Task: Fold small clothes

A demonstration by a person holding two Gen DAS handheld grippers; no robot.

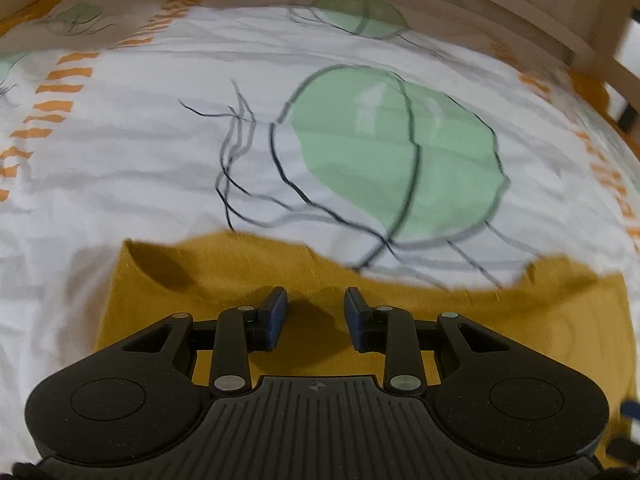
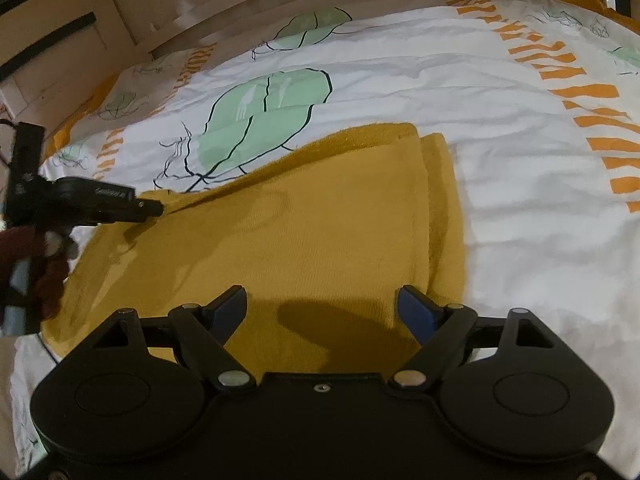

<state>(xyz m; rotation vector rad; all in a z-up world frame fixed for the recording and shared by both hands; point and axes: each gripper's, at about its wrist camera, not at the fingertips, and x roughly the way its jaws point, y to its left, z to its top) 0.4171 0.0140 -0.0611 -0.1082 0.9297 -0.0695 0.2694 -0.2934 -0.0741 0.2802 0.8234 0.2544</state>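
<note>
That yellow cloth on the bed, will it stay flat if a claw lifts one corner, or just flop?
The yellow cloth will probably flop: it already lies in soft folds, with one layer doubled over at its right edge. It looks light and thin, so it should drape. Its knit-like surface seems unlikely to slip, and the wrinkled bedsheet under it may drag along.

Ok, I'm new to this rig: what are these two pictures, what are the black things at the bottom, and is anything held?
Each picture comes from a camera on a hand-held two-finger gripper, looking along its fingers. The first shows the left gripper, the second the right gripper; a person carries both. A mustard-yellow cloth garment, partly folded, lies on a white bedcover printed with green leaves and orange stripes. The right jaws stand wide over it, gripping nothing. The left jaws are part open near its edge; no cloth shows between them.
</note>
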